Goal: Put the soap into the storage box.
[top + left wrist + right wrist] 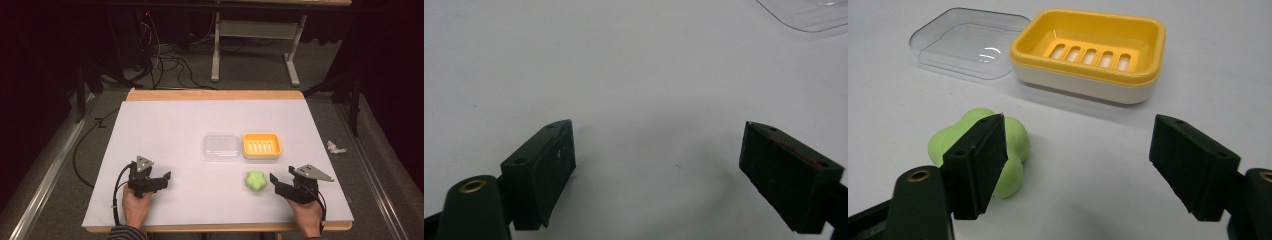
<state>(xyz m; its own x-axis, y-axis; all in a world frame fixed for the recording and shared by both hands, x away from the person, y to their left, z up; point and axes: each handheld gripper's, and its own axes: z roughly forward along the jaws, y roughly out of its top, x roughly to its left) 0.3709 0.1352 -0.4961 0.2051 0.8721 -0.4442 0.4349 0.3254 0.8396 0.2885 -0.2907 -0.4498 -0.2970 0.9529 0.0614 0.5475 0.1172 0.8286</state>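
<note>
A green flower-shaped soap [255, 182] [1013, 150] lies on the white table cover, just left of my right gripper [278, 184] [1078, 167], whose jaws stand open with nothing between them. Its left jaw partly hides the soap in the right gripper view. Beyond them sits a yellow soap dish [261, 145] [1088, 55] with a slotted floor, and a clear plastic lid [221, 147] [965, 42] lies beside it on the left. My left gripper [162, 181] [656, 175] rests open over bare cover at the near left, with a corner of the clear lid [809, 15] far ahead.
The white cover [165, 130] spans a wooden table [215, 94]. A crumpled white scrap [335, 147] lies off the table's right side. Cables [165, 60] and a metal frame [255, 45] stand on the floor behind.
</note>
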